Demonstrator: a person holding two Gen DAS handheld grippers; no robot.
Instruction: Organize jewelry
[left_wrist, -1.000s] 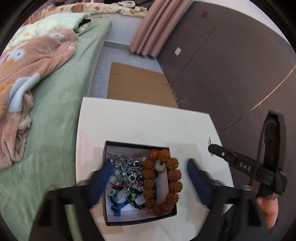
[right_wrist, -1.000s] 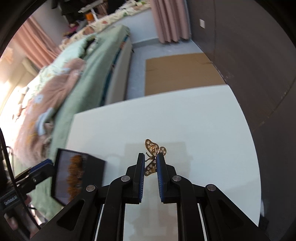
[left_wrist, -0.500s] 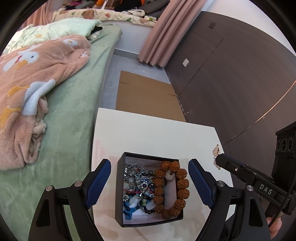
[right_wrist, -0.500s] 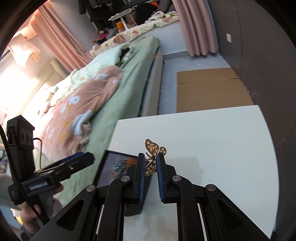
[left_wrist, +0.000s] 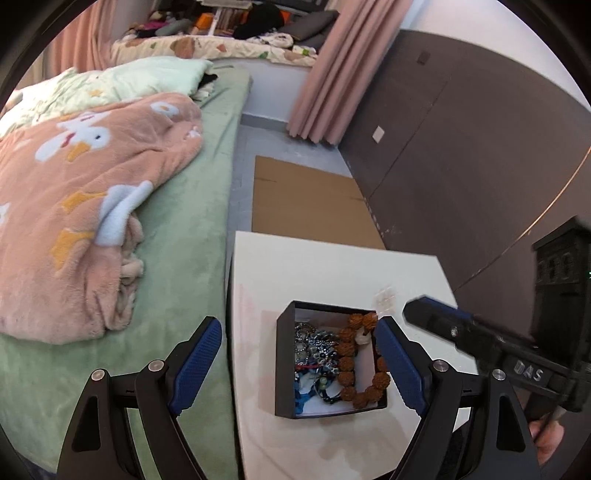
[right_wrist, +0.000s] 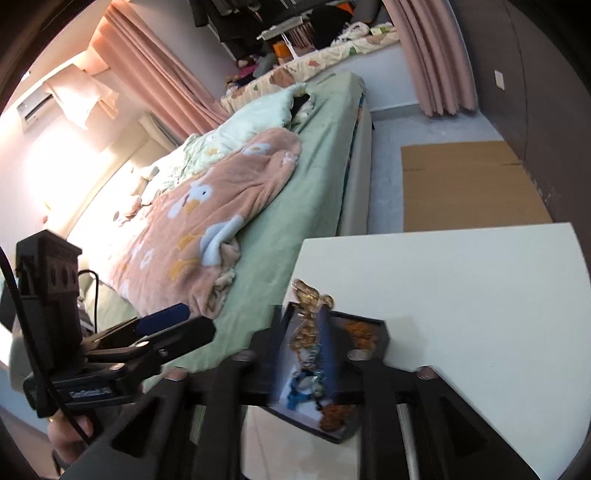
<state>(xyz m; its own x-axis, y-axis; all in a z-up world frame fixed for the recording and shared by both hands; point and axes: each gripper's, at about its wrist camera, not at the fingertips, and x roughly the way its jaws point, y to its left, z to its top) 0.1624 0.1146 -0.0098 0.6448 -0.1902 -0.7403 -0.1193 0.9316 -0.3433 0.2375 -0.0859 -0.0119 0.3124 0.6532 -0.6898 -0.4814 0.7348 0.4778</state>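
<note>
Green bed (left_wrist: 192, 236) left, pink blanket (left_wrist: 85, 206) heaped (duck print); pink curtain (left_wrist: 332, 70), dark wall (left_wrist: 461, 147), cardboard (left_wrist: 310, 203) on grey floor (left_wrist: 243, 155).

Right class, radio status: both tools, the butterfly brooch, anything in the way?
Left tool open, empty, straddling the black box. Right tool opening over the box; gold butterfly brooch blurred between its fingers. Nothing in the way.

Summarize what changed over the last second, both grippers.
Right gripper carried the gold butterfly brooch from bare table to over the black box; its jaws are opening, brooch between them. Left gripper stayed wide open, straddling the box. Bead bracelet unmoved.
</note>
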